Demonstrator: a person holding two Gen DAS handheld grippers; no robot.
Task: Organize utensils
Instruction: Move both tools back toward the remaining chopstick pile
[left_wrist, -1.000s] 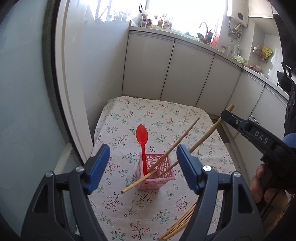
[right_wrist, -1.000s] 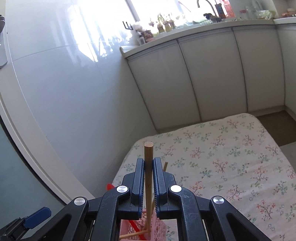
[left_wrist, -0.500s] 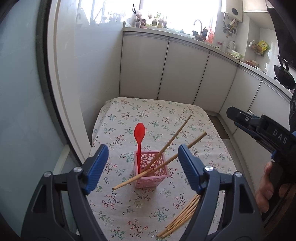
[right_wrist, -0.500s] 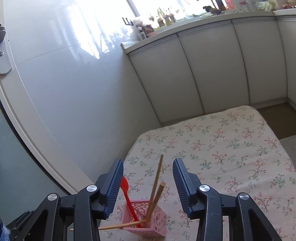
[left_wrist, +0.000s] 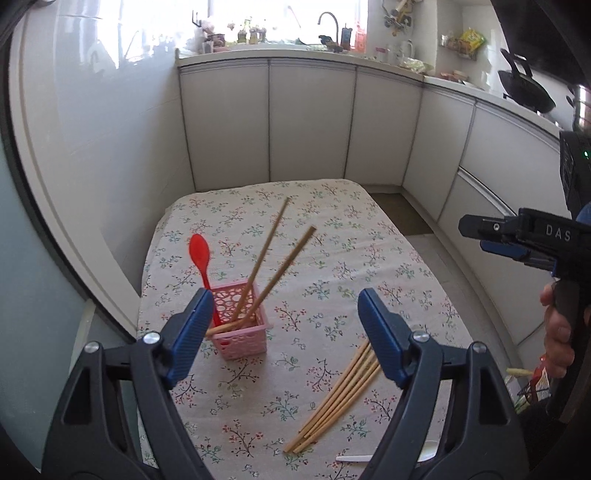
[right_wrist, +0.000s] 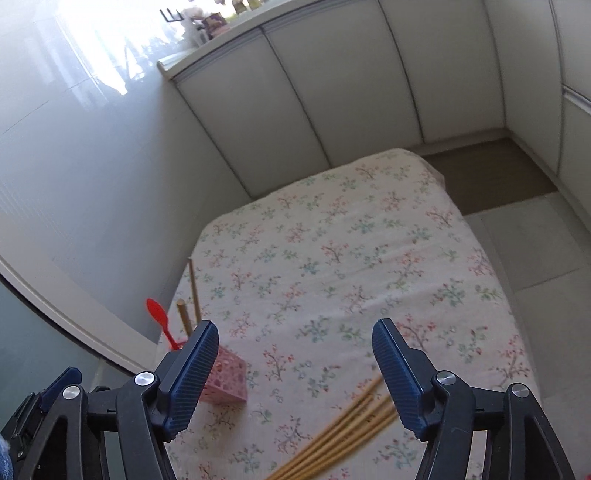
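Wooden chopsticks (left_wrist: 338, 393) lie bundled lower right, awaiting the basket (left_wrist: 242, 325); right gripper (right_wrist: 295, 373) has just been opening, empty; left gripper (left_wrist: 282, 341) gapes empty.

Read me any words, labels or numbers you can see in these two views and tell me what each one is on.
"DAS": white letters on the black body of the right gripper, seen at the right edge of the left wrist view.
Yellow packet and bottles on the far counter: print too small and blurred to read.
Right wrist view: no text.
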